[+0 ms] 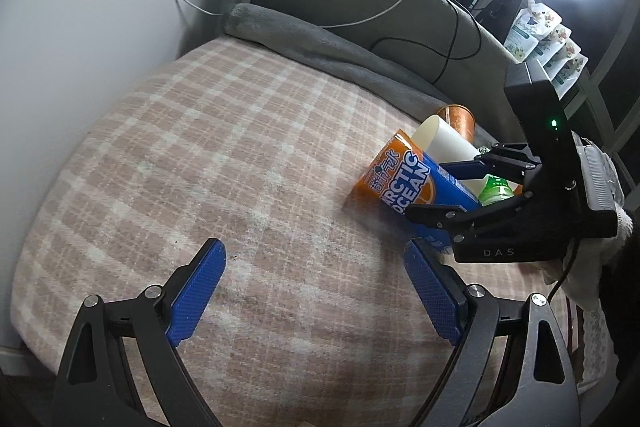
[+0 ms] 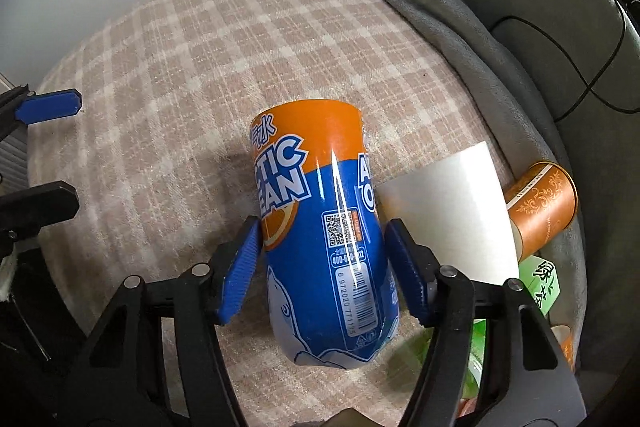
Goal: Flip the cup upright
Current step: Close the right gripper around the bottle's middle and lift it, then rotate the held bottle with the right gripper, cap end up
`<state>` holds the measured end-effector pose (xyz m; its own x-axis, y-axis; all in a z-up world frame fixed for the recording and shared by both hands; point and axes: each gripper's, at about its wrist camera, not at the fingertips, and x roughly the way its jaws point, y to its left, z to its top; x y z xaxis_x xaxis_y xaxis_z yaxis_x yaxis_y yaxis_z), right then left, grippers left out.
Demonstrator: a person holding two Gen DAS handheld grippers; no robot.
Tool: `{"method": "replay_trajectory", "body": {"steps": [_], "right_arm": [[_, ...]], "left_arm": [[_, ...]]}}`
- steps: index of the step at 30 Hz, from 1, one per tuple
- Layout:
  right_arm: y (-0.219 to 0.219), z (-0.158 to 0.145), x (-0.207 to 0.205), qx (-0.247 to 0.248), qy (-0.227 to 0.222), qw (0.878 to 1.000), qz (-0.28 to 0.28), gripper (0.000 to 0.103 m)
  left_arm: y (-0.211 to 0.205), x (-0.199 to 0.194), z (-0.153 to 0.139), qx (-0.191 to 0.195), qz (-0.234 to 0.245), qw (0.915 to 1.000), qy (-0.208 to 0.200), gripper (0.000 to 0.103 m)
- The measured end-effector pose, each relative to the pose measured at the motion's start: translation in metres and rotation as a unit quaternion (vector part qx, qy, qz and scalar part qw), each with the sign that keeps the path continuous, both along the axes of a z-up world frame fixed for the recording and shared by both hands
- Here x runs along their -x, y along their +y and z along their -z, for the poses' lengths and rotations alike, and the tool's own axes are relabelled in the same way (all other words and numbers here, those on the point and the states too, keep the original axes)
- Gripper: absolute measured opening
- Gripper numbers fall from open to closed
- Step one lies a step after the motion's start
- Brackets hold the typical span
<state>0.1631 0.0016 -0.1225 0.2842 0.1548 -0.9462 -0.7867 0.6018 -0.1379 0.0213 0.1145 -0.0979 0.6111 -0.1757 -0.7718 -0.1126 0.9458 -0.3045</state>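
An orange and blue "Arctic Ocean" cup (image 2: 320, 211) lies tilted on the plaid blanket (image 2: 192, 59), its orange end pointing away from me. My right gripper (image 2: 320, 267) is shut on its blue body, one blue pad on each side. In the left wrist view the same cup (image 1: 404, 183) shows at the right, held by the right gripper (image 1: 448, 195). My left gripper (image 1: 316, 291) is open and empty, low over the blanket (image 1: 200, 155), to the left of the cup.
A white cup (image 2: 448, 211) lies right of the held cup, with an orange patterned cup (image 2: 540, 211) and a green bottle (image 2: 540, 283) beyond it. A grey blanket (image 2: 440, 11) and a sofa back with cables border the far edge.
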Motion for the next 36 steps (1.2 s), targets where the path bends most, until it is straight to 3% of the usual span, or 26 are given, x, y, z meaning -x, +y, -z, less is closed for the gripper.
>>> {"method": "replay_trajectory", "body": {"steps": [8,14,17,24,29,36], "right_arm": [[-0.011,-0.01,0.024,-0.049,0.012,0.999,0.012,0.064],[-0.042,-0.018,0.038,-0.117,0.042,0.989,0.074,0.064],[-0.066,-0.02,0.043,-0.158,0.062,0.977,0.128,0.064],[-0.125,-0.021,0.057,-0.23,0.087,0.935,0.255,0.064],[-0.155,-0.014,0.065,-0.255,0.093,0.908,0.32,0.064],[-0.179,0.002,0.071,-0.283,0.119,0.877,0.369,0.064]], "left_arm": [[-0.007,0.002,-0.004,-0.01,0.008,0.9999,-0.004,0.09],[-0.019,0.003,-0.007,-0.017,0.019,0.9997,-0.005,0.09],[-0.026,0.003,-0.01,-0.021,0.029,0.9993,-0.005,0.09],[-0.05,0.001,-0.016,-0.031,0.061,0.9976,-0.008,0.09],[-0.07,-0.004,-0.014,-0.023,0.096,0.9951,0.007,0.09],[-0.095,-0.013,-0.018,0.004,0.137,0.9904,0.013,0.09]]}}
